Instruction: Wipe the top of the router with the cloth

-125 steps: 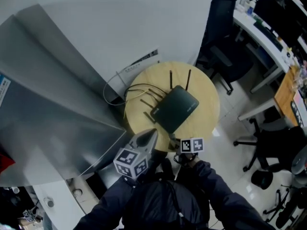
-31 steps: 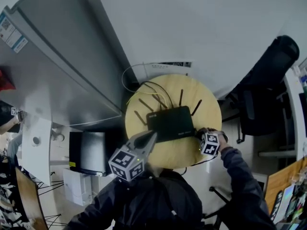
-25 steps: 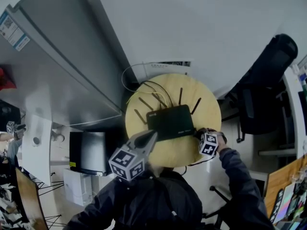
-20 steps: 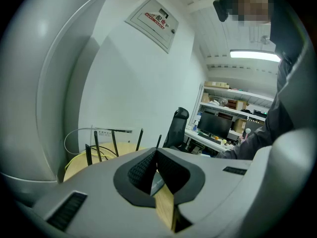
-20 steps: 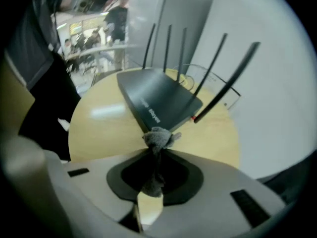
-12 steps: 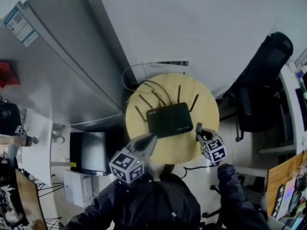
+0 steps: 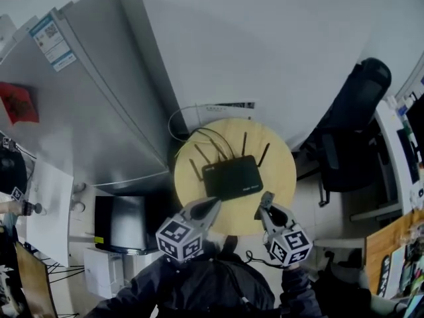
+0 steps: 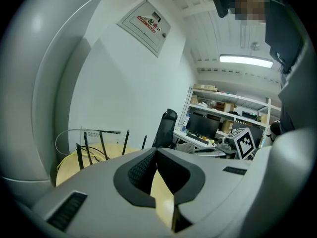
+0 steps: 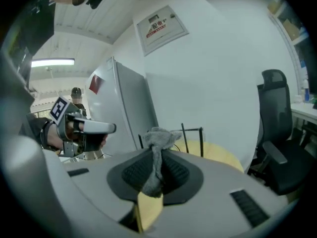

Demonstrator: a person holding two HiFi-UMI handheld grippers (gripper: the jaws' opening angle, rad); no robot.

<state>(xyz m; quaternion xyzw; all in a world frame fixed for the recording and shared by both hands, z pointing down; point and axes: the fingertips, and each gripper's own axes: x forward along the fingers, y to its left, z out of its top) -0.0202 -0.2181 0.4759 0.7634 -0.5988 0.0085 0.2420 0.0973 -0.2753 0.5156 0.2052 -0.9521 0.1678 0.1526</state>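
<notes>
Pinching a grey cloth (image 9: 159,139) in the right gripper (image 7: 266,201), jaws closed on it, over the near edge of the round tabletop (image 7: 281,167). Left gripper (image 7: 211,204) alongside, jaws shut together. Black router (image 7: 231,177) flat mid-tabletop just beyond both, antennas (image 7: 244,143) up, cables (image 7: 211,135) behind. Fridge (image 7: 86,111) to the left, office chair (image 7: 354,105) to the right.

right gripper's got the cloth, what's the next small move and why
Probably ease the right gripper forward and down until the cloth lands on top of the router: its jaws are shut on the cloth, but it hovers short of the router.
</notes>
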